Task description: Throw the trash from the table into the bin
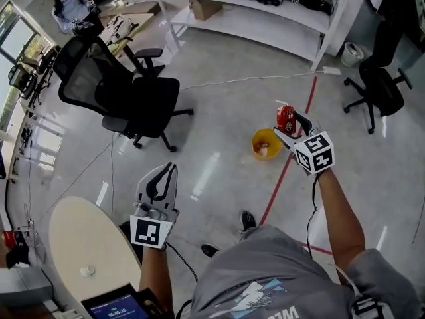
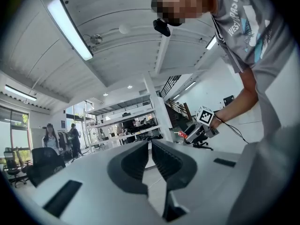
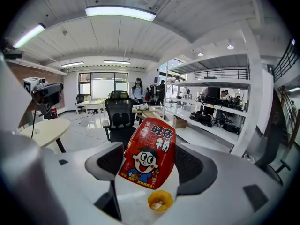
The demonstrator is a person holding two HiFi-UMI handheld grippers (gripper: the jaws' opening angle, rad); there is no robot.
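My right gripper (image 1: 290,126) is shut on a red snack packet (image 1: 285,117) with a cartoon face, held in the air just right of and above a small yellow bin (image 1: 265,144) on the floor. In the right gripper view the packet (image 3: 147,153) stands upright between the jaws, with the bin (image 3: 160,201) right below it. My left gripper (image 1: 159,176) hangs low over the floor beside the round beige table (image 1: 76,234), its jaws together and holding nothing. The left gripper view shows the jaw tips (image 2: 150,154) almost touching, and the right gripper (image 2: 190,134) far off.
A black office chair (image 1: 126,92) stands to the left of the bin. A red line (image 1: 287,165) runs across the glossy floor. White shelving (image 1: 265,12) lines the far wall, and a second chair (image 1: 378,85) stands at the right. A small white thing (image 1: 87,270) lies on the table.
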